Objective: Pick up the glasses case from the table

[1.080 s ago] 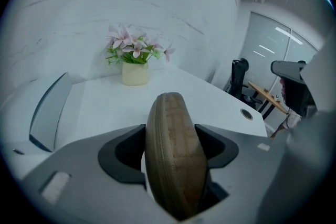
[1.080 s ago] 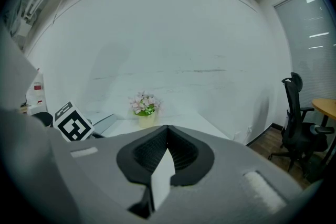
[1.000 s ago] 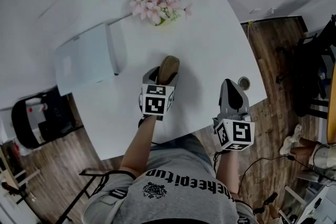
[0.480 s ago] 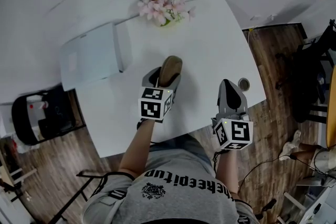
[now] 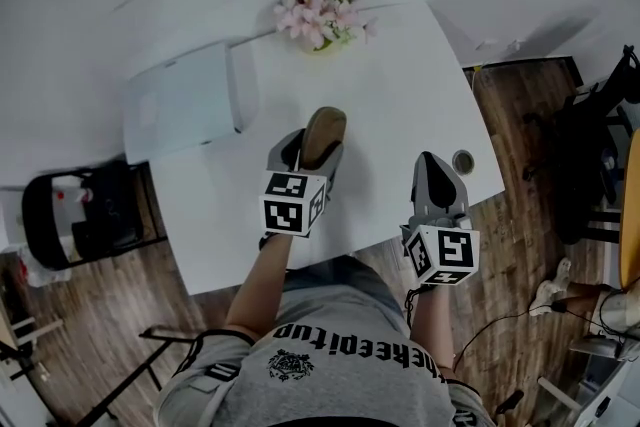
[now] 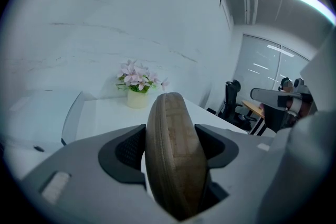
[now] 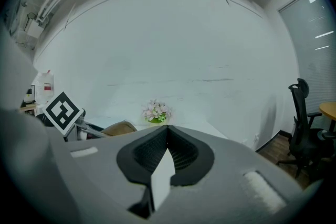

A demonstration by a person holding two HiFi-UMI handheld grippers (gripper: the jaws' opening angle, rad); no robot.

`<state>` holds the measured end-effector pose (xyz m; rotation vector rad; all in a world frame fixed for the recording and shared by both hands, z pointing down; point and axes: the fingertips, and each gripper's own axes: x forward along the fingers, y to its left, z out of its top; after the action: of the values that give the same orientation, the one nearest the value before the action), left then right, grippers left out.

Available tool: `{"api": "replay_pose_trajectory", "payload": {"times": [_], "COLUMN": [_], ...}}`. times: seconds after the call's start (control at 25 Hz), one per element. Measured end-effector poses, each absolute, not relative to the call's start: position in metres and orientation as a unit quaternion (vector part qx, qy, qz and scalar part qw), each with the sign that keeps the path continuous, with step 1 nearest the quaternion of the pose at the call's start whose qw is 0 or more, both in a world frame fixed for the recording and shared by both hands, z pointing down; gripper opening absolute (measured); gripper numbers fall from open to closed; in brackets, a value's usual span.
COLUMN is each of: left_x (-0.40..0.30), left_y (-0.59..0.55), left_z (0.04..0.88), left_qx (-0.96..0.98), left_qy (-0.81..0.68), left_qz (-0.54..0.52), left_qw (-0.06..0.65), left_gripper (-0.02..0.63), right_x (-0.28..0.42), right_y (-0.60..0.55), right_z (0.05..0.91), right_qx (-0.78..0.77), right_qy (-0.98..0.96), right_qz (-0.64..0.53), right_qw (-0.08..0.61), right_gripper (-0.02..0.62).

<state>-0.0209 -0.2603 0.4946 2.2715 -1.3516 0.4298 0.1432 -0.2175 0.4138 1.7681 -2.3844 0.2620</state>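
Tan woven oval glasses case [image 6: 173,155] | clamped in left gripper [image 5: 318,143] | right gripper [image 7: 167,136] closed, empty

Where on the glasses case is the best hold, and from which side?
Clamp the two broad faces near one end, coming in along its length. The glasses case is a slim rounded pod, narrow edge up; the left gripper holds it so.

I see the glasses case [image 5: 323,133] tan, with a fine woven pattern. The desk [image 5: 400,85] is white, the flowers [image 5: 318,15] pink. The left gripper [image 5: 312,143] and right gripper [image 5: 432,162] are grey, their cubes bear black-and-white square markers.
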Motion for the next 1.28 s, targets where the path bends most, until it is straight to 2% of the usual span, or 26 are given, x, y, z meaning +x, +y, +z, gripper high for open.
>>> {"api": "replay_pose_trajectory", "payload": {"times": [0.4, 1.28], "left_x": [-0.029, -0.037], "left_y": [-0.243, -0.200], "left_z": [0.473, 0.422], "left_qx": [0.824, 0.829], "left_qy": [-0.506, -0.530], "left_qz": [0.120, 0.051], "left_qw": [0.226, 0.170], "left_gripper": [0.310, 0.310], "right_x": [0.140, 0.142], "right_y": [-0.206, -0.168], "right_z": [0.404, 0.379], "right_qx": [0.585, 0.581], "right_qy": [-0.804, -0.811], "right_qz": [0.075, 0.045], "right_qw": [0.071, 0.047], "right_gripper": [0.003, 0.003]}}
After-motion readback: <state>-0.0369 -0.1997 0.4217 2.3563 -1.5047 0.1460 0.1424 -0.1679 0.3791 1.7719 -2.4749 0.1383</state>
